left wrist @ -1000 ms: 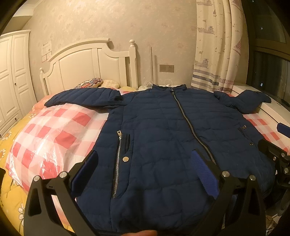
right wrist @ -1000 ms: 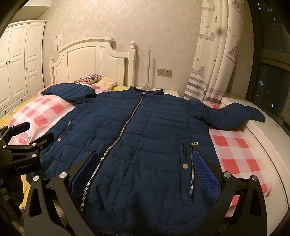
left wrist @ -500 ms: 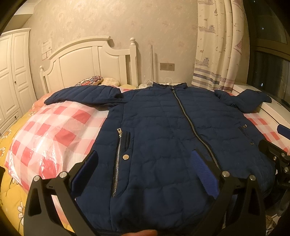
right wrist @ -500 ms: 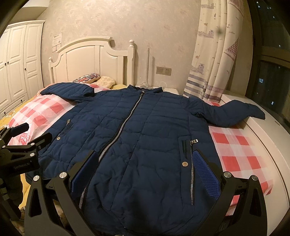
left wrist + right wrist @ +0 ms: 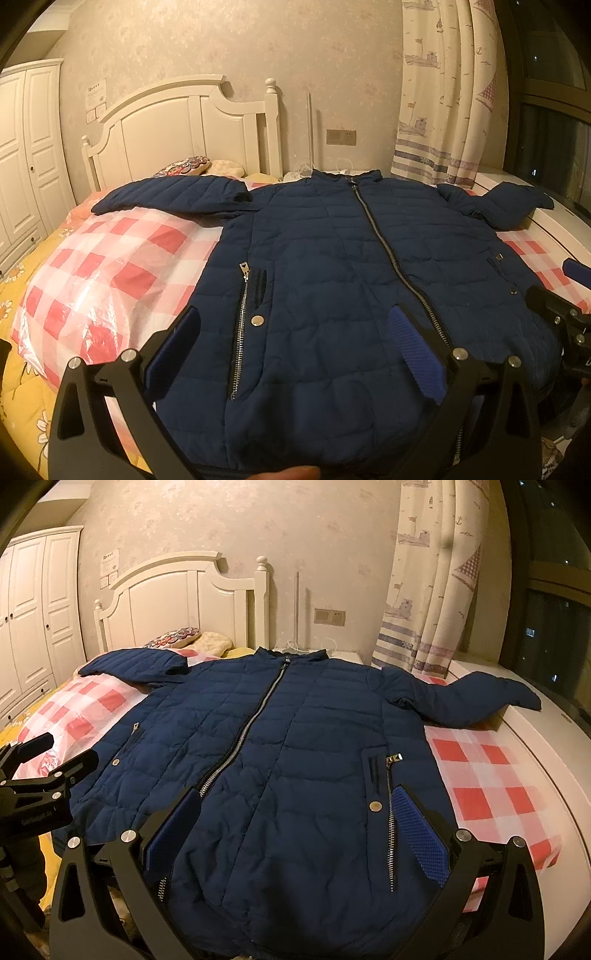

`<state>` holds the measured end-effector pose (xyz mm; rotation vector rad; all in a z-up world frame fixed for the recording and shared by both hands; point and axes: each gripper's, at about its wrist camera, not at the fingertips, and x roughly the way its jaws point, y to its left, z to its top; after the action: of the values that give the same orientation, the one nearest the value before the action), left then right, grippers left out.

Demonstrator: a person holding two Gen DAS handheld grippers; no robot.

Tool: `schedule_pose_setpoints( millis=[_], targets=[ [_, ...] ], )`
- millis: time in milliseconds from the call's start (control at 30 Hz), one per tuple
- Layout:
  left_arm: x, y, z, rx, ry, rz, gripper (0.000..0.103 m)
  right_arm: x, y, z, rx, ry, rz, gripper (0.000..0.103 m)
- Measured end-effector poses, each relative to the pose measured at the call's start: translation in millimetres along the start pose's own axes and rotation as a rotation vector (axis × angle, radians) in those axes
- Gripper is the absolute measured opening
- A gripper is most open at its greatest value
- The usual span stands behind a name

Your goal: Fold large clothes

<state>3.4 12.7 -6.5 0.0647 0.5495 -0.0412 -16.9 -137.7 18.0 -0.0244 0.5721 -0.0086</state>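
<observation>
Blue ribbed pads are lining the spread fingers of the left tool [image 5: 291,347], which is hanging wide and empty just above the hem of the navy quilted jacket [image 5: 332,266]. Beside it, the right tool [image 5: 295,823] is doing the same over the other half of the hem, its jaws also wide apart with nothing between them. Both seem to be hovering at the near edge because that is likely where a first grab for folding would begin; no fold is showing yet.

Further out, the jacket is lying face up and zipped on a red-and-white checked plastic sheet [image 5: 110,266], probably there to be keeping the garment off the yellow floral bedding [image 5: 22,387] underneath. Its central zipper [image 5: 243,734] is running straight toward the collar, and the body is lying flat, which should be making a symmetrical fold easier. One sleeve [image 5: 170,194] is stretching out toward the wardrobe side, while the other sleeve [image 5: 476,698] is reaching off the sheet toward the window ledge; both will likely need bringing inward.

Beyond the collar, pillows are resting against the white headboard [image 5: 177,122], with a patterned curtain [image 5: 428,590] hanging to the side.
</observation>
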Motion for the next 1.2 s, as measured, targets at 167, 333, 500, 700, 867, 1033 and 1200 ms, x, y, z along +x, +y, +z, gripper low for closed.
schedule_pose_setpoints(
  millis=[167, 333, 500, 700, 867, 1033, 1200],
  targets=[
    [-5, -1, 1, 0.007, -0.016, 0.004, 0.101, -9, 2, 2, -0.013, -0.033, -0.002, 0.099],
    [-8, -2, 3, 0.013, -0.025, 0.004, 0.101, -14, 3, 4, -0.019, -0.046, -0.004, 0.099],
    [-9, -3, 2, 0.012, -0.022, 0.003, 0.101, -14, 1, 4, -0.012, -0.041, -0.005, 0.099],
    [-6, -2, 3, 0.013, -0.012, 0.003, 0.101, -10, 0, 3, -0.008, -0.029, -0.005, 0.099],
    [-4, -3, 3, 0.017, -0.011, 0.005, 0.101, -7, -2, 3, -0.004, -0.026, -0.006, 0.099],
    [11, -8, 11, 0.035, 0.006, 0.008, 0.101, 3, -8, 2, 0.004, -0.010, -0.017, 0.099],
    [52, -16, 35, 0.091, 0.027, 0.034, 0.101, 23, -23, 7, 0.011, 0.010, -0.048, 0.099]
  ],
)
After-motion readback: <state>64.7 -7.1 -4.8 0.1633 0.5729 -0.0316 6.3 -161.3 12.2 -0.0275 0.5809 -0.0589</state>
